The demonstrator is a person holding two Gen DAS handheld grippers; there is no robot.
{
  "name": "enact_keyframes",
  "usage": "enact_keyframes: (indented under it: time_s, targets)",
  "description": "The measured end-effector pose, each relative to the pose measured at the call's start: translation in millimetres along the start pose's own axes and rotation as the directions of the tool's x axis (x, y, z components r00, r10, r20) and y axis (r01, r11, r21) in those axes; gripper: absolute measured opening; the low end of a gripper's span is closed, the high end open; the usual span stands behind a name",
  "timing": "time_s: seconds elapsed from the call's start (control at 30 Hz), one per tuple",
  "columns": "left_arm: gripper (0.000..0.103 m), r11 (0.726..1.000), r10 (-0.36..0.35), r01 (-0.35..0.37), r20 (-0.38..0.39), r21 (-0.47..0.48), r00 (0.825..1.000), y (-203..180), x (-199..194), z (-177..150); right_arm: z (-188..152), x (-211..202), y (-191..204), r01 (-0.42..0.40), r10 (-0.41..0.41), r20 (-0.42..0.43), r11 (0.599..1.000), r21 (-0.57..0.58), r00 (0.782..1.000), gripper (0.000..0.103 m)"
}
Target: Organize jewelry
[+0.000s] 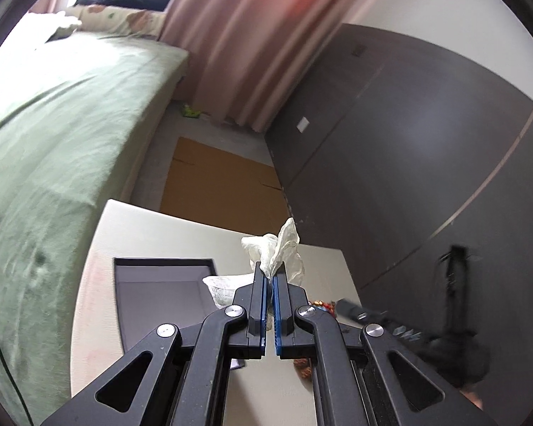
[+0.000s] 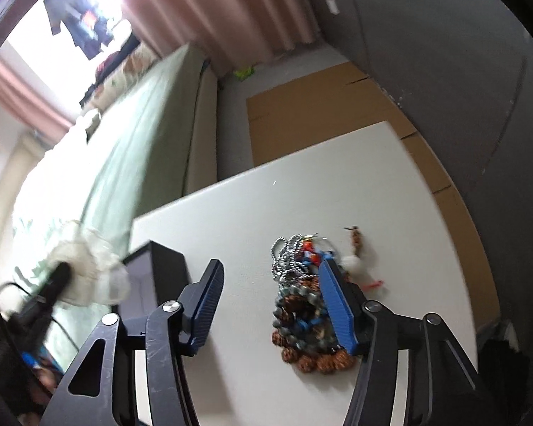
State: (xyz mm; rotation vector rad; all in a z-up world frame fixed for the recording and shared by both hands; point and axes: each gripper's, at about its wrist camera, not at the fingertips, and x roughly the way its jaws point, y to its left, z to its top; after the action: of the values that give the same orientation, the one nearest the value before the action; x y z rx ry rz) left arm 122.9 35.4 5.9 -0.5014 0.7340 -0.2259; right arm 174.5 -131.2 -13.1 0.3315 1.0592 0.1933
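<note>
While our left gripper (image 1: 270, 272) pinches a crumpled white pouch (image 1: 280, 248) between its blue pads, the fabric bunches up above the fingertips and hangs over the white table (image 1: 152, 227). Just beyond the fingers on the left sits an open dark box (image 1: 160, 284), pale grey inside, with more crumpled white material (image 1: 220, 285) at its right edge. To the right of the fingers, near the table's edge, we glimpse a bit of the beaded jewelry (image 1: 323, 307), mostly hidden.

From the right wrist view, our right gripper (image 2: 270, 284) hovers with its fingers spread wide and holding nothing. The jewelry pile (image 2: 302, 305) lies on the table (image 2: 302, 184) just inside the right finger: a silver ball chain (image 2: 287, 252) at the far end, grey-blue beads in the middle, and large brown beads (image 2: 312, 358) nearest us. A small white tuft with red threads (image 2: 359, 269) rests just right of the pile. The dark box (image 2: 156, 269) stands at the table's left edge, and the pouch (image 2: 89, 269) held by the other gripper shows blurred beyond it.

Flattened cardboard (image 2: 302, 117) lies on the floor past the table, beside a green-covered bed (image 2: 142, 113). We can read no writing or brand anywhere.
</note>
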Motion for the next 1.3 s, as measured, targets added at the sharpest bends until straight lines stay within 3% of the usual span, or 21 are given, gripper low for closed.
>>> enact_keyframes:
  time_s: [0.17, 0.23, 0.33, 0.63, 0.7, 0.73, 0.83, 0.87, 1.0, 1.13, 1.3]
  targets:
    - [0.002, 0.999, 0.025, -0.025, -0.009, -0.047, 1.000, 18, -2, 5, -7, 43, 10, 0.046, -0.051, -0.053, 0.995, -0.083, 0.997, 0.037]
    - [0.002, 0.998, 0.029, -0.029, -0.014, -0.047, 0.999, 19, -2, 6, -7, 51, 7, 0.098, -0.104, -0.054, 0.991, -0.093, 0.993, 0.037]
    - [0.002, 0.999, 0.032, -0.033, -0.024, -0.042, 0.999, 19, 1, 6, -6, 56, 4, 0.095, -0.100, -0.061, 0.992, -0.083, 0.993, 0.037]
    - [0.002, 0.999, 0.025, -0.026, -0.036, -0.048, 0.999, 20, -1, 3, -8, 79, 24, 0.163, -0.188, -0.092, 0.959, -0.231, 0.978, 0.037]
    - [0.002, 0.999, 0.030, -0.031, -0.029, -0.045, 0.999, 20, -6, 2, -12, 78, 25, 0.193, -0.218, -0.078, 0.949, -0.249, 0.973, 0.025]
    - [0.002, 0.999, 0.032, -0.033, -0.029, -0.043, 0.999, 21, -7, 2, -12, 78, 27, 0.199, -0.224, -0.073, 0.946, -0.256, 0.972, 0.024]
    - [0.002, 0.999, 0.040, -0.041, -0.026, -0.036, 0.999, 21, -13, 1, -16, 72, 28, 0.165, -0.189, -0.073, 0.951, -0.261, 0.979, 0.018]
    - [0.002, 0.998, 0.043, -0.044, -0.026, -0.038, 0.999, 22, -15, 1, -16, 66, 27, 0.141, -0.162, -0.066, 0.958, -0.248, 0.985, 0.006]
    - [0.002, 0.998, 0.027, -0.027, 0.000, -0.050, 1.000, 22, -34, 3, -10, 27, 25, 0.044, -0.044, 0.009, 0.982, -0.183, 0.999, 0.006]
    - [0.002, 0.998, 0.020, -0.018, 0.042, -0.061, 0.999, 27, -51, 5, -9, -7, 32, -0.035, 0.048, 0.079, 0.986, -0.162, 0.996, 0.006]
    - [0.002, 0.998, 0.025, -0.021, 0.057, -0.062, 0.998, 32, -61, 6, -15, -47, 55, -0.055, 0.085, 0.151, 0.980, -0.189, 0.985, 0.006]
